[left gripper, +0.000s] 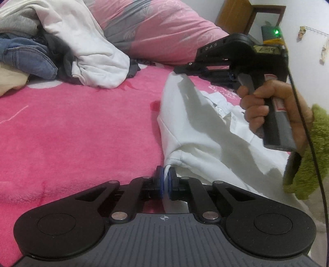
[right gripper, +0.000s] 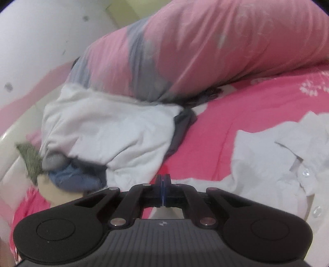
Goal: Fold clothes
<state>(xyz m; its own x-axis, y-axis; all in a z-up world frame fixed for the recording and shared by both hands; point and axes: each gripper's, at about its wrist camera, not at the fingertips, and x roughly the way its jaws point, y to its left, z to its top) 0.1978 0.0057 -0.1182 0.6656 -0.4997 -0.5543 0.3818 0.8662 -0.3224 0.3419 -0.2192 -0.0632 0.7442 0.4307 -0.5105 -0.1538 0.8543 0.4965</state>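
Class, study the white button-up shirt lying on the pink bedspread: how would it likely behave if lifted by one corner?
The white shirt would probably hang limp, since it already lies creased on the pink bedspread. It looks thin, so likely light. Pinched only at an edge by the left hand-held gripper, the rest would likely trail and drag.

bedspread [left gripper: 72,131]: bright pink fleece, we see it covering the whole bed
pillow [right gripper: 205,47]: pink with grey patches, lying along the far side of the bed
wooden furniture [left gripper: 236,16]: brown, behind the bed
wall [right gripper: 30,41]: white, with a few dark spots
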